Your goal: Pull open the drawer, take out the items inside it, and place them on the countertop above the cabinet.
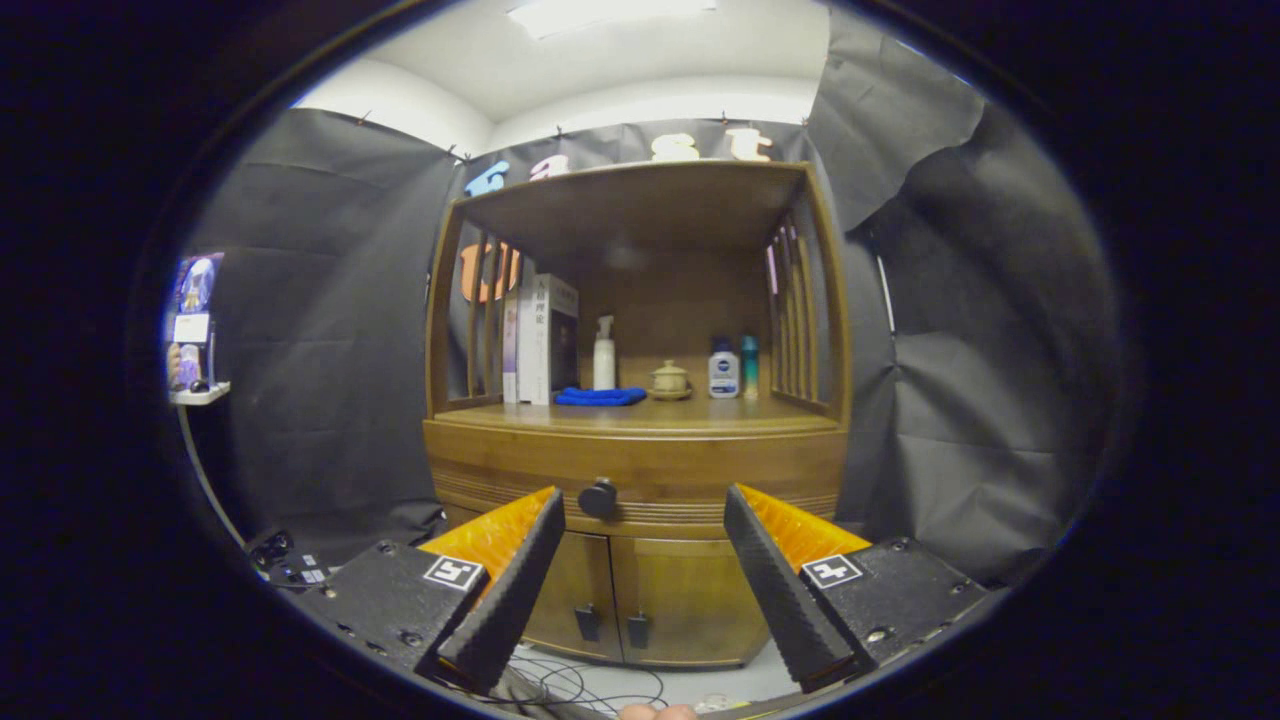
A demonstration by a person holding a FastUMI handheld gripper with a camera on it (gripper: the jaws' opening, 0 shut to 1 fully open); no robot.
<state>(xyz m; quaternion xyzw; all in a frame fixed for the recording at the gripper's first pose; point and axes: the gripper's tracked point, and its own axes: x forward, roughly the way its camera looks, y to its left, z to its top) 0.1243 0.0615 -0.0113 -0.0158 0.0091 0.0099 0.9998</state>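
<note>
A wooden cabinet stands ahead of me with a closed drawer [640, 470] under its countertop [640, 415]. The drawer's round dark knob [598, 497] sits just beyond my fingertips, a little left of the middle of the gap. My gripper [640, 500] is open, its two fingers spread wide with nothing between them, some way short of the drawer front. What lies inside the drawer is hidden.
On the countertop stand upright books [540, 340], a white spray bottle [604, 355], a folded blue cloth [600, 396], a small lidded pot [669, 380] and two small bottles [735, 368]. Two closed cabinet doors [640, 600] lie below the drawer. Cables [590, 685] trail on the floor.
</note>
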